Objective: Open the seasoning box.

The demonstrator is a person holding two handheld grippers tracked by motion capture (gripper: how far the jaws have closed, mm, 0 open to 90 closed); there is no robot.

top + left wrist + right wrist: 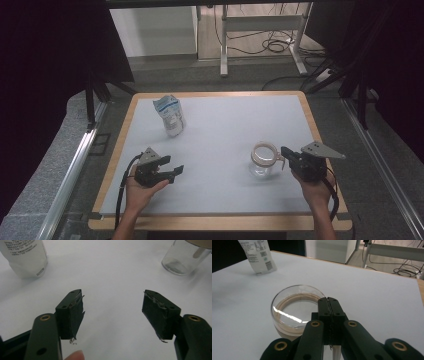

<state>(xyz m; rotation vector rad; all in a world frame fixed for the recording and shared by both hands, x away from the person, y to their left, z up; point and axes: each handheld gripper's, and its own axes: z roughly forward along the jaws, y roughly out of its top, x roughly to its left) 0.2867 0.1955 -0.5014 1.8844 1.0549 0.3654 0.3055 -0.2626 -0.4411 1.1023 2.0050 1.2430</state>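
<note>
Glass jar stands right of centre on my surface, right tongs pressed together at its rim; left tongs spread, lower left; white pouch upper left.

High view is looking forward and down over my forearms at the whole table. My left gripper's camera is sitting low, facing along its jaws; my right one is closer. All three are sharing the glass jar and pouch ahead.
</note>
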